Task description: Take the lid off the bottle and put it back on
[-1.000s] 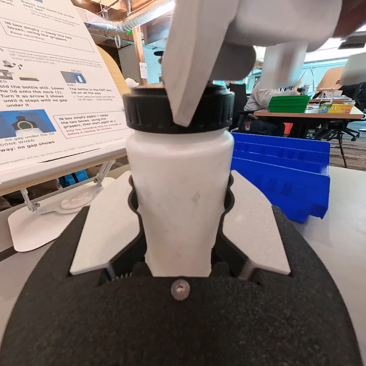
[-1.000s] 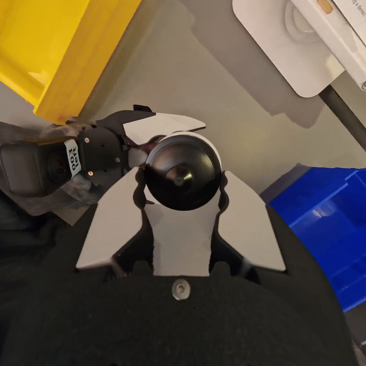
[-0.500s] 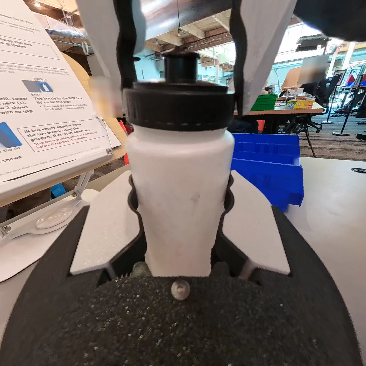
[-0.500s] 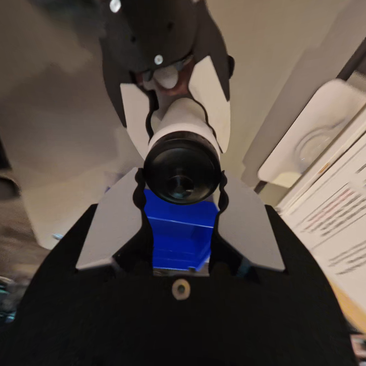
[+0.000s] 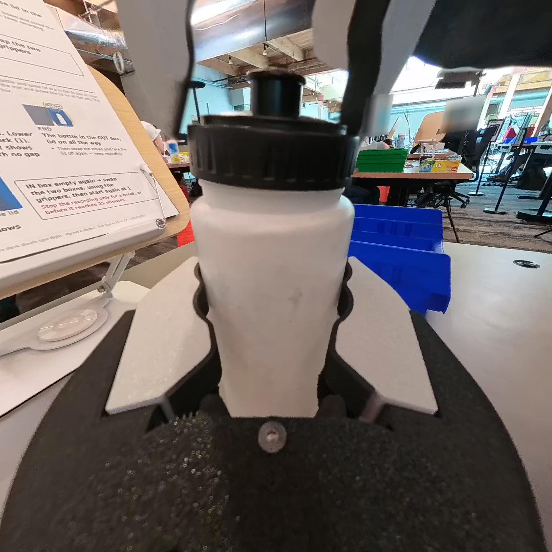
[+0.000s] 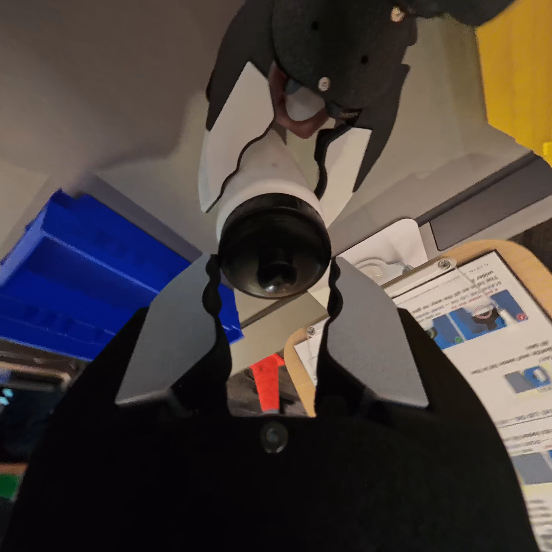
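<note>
White bottle [image 5: 273,286]: upright, body clamped between the left gripper's [image 5: 272,283] two fingers, whose dark wavy pads press both its sides.
Black lid [image 5: 272,155]: seated on the bottle's neck, ribbed rim, small spout on top.
Right gripper [image 6: 272,270]: above, pointing down at the lid; its fingertips sit at the lid's two sides, seemingly touching the rim, but firm grip cannot be told.
Blue bin [image 5: 400,257]: on the table [image 5: 495,316] just behind the bottle, to the right.
Instruction sheet [image 5: 59,155]: on a tilted wooden stand, left of the bottle.
Yellow bin [image 6: 519,71]: at the edge of the right wrist view.
</note>
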A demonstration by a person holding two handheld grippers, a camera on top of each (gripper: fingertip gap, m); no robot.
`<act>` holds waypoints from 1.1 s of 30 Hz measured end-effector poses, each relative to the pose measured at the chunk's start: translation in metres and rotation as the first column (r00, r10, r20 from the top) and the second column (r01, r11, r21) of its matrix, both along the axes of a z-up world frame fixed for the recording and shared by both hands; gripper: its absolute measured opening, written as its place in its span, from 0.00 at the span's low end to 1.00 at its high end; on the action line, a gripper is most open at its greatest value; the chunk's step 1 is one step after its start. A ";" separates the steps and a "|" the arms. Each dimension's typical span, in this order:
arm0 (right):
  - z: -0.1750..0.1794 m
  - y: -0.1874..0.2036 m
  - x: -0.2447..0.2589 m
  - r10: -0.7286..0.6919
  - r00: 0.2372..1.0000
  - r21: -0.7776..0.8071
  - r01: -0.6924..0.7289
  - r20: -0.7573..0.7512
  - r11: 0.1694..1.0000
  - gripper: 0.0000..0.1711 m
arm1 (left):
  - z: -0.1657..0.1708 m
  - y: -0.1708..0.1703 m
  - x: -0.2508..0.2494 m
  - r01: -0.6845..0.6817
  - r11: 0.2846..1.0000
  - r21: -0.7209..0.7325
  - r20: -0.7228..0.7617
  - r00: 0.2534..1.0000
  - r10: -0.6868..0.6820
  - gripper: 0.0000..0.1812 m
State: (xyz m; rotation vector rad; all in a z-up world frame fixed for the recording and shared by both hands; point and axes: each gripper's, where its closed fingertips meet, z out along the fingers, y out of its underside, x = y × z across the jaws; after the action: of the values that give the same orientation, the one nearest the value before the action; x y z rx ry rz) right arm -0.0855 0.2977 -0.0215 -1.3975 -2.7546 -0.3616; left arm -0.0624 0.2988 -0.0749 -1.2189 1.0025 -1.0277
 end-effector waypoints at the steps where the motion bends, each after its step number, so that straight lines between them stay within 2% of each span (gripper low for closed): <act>1: 0.003 -0.002 -0.001 -0.061 0.997 -0.009 0.060 -0.045 0.998 0.45 | 0.000 0.000 0.000 -0.003 1.000 0.001 0.000 1.000 0.003 0.47; 4: 0.015 -0.009 -0.008 -0.306 0.930 -0.064 0.300 -0.204 0.952 0.58 | 0.000 0.000 0.000 -0.018 1.000 0.003 -0.002 1.000 0.018 0.47; 6: 0.022 -0.010 -0.014 -0.476 0.817 -0.113 0.466 -0.327 0.878 0.62 | 0.000 0.001 -0.001 -0.029 1.000 0.000 -0.003 1.000 0.029 0.47; 8: 0.028 -0.008 -0.018 -0.641 0.640 -0.197 0.626 -0.424 0.755 0.68 | 0.000 0.001 -0.001 -0.045 0.999 0.001 -0.002 0.999 0.045 0.47; 10: 0.031 -0.003 -0.019 -0.773 0.406 -0.299 0.755 -0.487 0.584 0.71 | 0.000 0.001 -0.002 -0.069 0.998 0.002 -0.003 0.998 0.069 0.47; 12: 0.028 -0.002 -0.019 -0.856 0.184 -0.415 0.813 -0.482 0.409 0.71 | 0.000 0.001 -0.003 -0.096 0.995 0.008 -0.010 0.995 0.096 0.47; 14: 0.017 -0.004 -0.012 -0.895 0.045 -0.438 0.860 -0.444 0.260 0.71 | 0.000 0.002 -0.003 -0.118 0.993 0.006 -0.014 0.993 0.118 0.47; 18: -0.007 -0.007 -0.005 -0.915 -0.055 -0.389 0.914 -0.401 0.116 0.70 | -0.001 0.005 -0.004 -0.141 0.990 -0.007 -0.020 0.990 0.141 0.47; 19: -0.010 -0.006 -0.003 -0.915 -0.080 -0.382 0.920 -0.396 0.085 0.65 | -0.001 0.005 -0.004 -0.145 0.989 -0.004 -0.022 0.989 0.145 0.47; 20: -0.011 -0.004 -0.001 -0.911 -0.111 -0.369 0.928 -0.397 0.048 0.53 | -0.001 0.005 -0.004 -0.150 0.989 -0.002 -0.024 0.988 0.150 0.47; 22: -0.014 -0.006 -0.006 -0.930 -0.128 -0.397 0.917 -0.345 0.021 0.44 | -0.001 0.005 -0.004 -0.153 0.988 -0.006 -0.026 0.988 0.153 0.47; 24: -0.014 -0.007 -0.007 -0.936 -0.131 -0.393 0.920 -0.326 0.008 0.43 | -0.001 0.005 -0.004 -0.153 0.988 -0.007 -0.025 0.988 0.152 0.47; 26: -0.013 -0.008 -0.006 -0.944 -0.076 -0.360 0.932 -0.320 0.047 0.43 | -0.001 0.004 -0.004 -0.145 0.989 -0.004 -0.022 0.989 0.145 0.47; 30: -0.011 -0.009 -0.001 -0.943 0.167 -0.259 0.934 -0.288 0.245 0.43 | -0.001 0.003 -0.003 -0.114 0.993 -0.003 -0.019 0.993 0.114 0.47; 33: -0.009 -0.006 0.000 -0.816 0.510 -0.097 0.829 -0.273 0.550 0.43 | -0.001 0.002 -0.002 -0.074 0.997 -0.012 -0.013 0.997 0.074 0.47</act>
State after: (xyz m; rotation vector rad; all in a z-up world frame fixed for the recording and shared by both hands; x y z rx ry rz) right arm -0.0850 0.2922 -0.0302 -2.4463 -1.6331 -0.1892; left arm -0.0645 0.3005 -0.0760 -1.2653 0.9549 -0.9709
